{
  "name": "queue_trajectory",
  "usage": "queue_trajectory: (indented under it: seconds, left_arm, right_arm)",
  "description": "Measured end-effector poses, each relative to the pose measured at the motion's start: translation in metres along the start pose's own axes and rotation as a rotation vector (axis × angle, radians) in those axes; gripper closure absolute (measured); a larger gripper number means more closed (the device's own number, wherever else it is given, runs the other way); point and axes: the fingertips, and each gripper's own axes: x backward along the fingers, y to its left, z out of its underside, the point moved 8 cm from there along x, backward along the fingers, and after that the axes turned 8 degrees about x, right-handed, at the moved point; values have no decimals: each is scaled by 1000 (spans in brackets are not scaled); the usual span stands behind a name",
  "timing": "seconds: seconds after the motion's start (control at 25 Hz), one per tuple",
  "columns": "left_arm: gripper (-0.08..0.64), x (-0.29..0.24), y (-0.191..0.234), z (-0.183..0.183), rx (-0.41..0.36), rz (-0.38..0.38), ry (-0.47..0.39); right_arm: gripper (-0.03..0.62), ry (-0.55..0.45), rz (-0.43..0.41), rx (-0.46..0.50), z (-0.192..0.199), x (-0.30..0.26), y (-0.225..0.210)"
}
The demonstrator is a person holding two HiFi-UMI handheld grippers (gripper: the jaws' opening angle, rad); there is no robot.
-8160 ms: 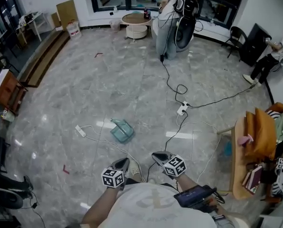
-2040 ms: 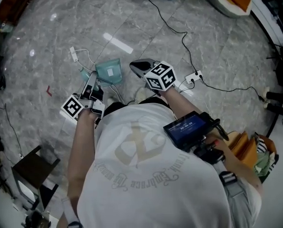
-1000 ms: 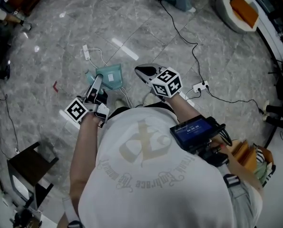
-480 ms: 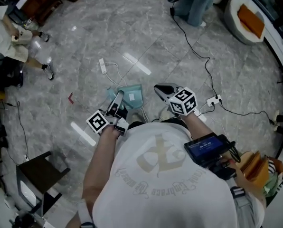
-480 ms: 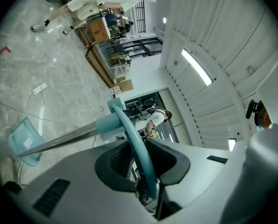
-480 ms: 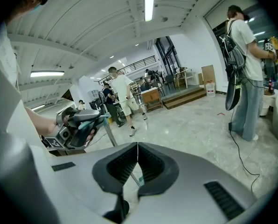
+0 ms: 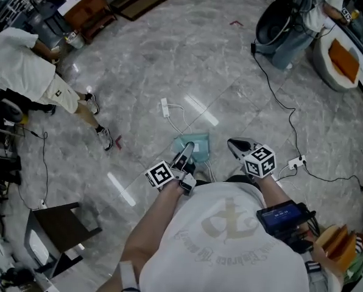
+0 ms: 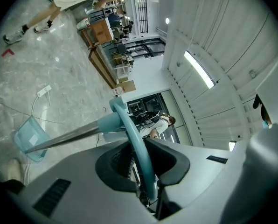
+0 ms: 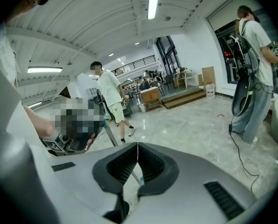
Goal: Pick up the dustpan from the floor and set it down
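Note:
The dustpan has a teal pan (image 7: pixel 197 146), a thin metal shaft and a teal loop handle (image 8: pixel 125 118). My left gripper (image 8: pixel 138 144) is shut on that loop, which runs between the pads. The shaft slants away to the pan (image 8: pixel 31 138) low over the marble floor; whether the pan touches the floor cannot be told. In the head view my left gripper (image 7: pixel 187 152) sits just at the pan's near edge. My right gripper (image 7: pixel 235 143) is a little to the right of the pan. In the right gripper view my right gripper (image 9: pixel 137 146) has its jaws together and nothing between them.
A white power strip (image 7: pixel 165 107) with a cable lies just beyond the pan; another (image 7: pixel 297 162) with black cables lies to the right. One person in white (image 7: pixel 23 72) walks at the left and another (image 7: pixel 309 5) stands far right. A dark stool (image 7: pixel 59 230) is near left.
The dustpan lay on the floor in the earliest frame; my left gripper now holds its handle. Over the last second both grippers moved across the floor, and a person in white came into view at left.

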Motion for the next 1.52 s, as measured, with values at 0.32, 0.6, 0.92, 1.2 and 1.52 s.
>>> queue_trajectory:
  seconds: [0.32,0.6,0.92,1.2,1.52]
  left_arm:
    - [496,23,19,-12,14,-30,-37]
    - [506,85,57,-38,49,-76,-183]
    - [512,120,79,-48,134,-176,-333]
    - [518,121,98,-64,175,-223,-435]
    - [520,65,114,-65,224,-287,-468]
  right_arm:
    - [574,9,7,19,-9,-13,11]
    - [574,27,-92,84,-15,-70,41]
    - [574,120,-247,136,-44,-126,45]
    - [574,143,-357,175,-65,-168,30]
    - [574,230,-434,178,-75,-181,-33]
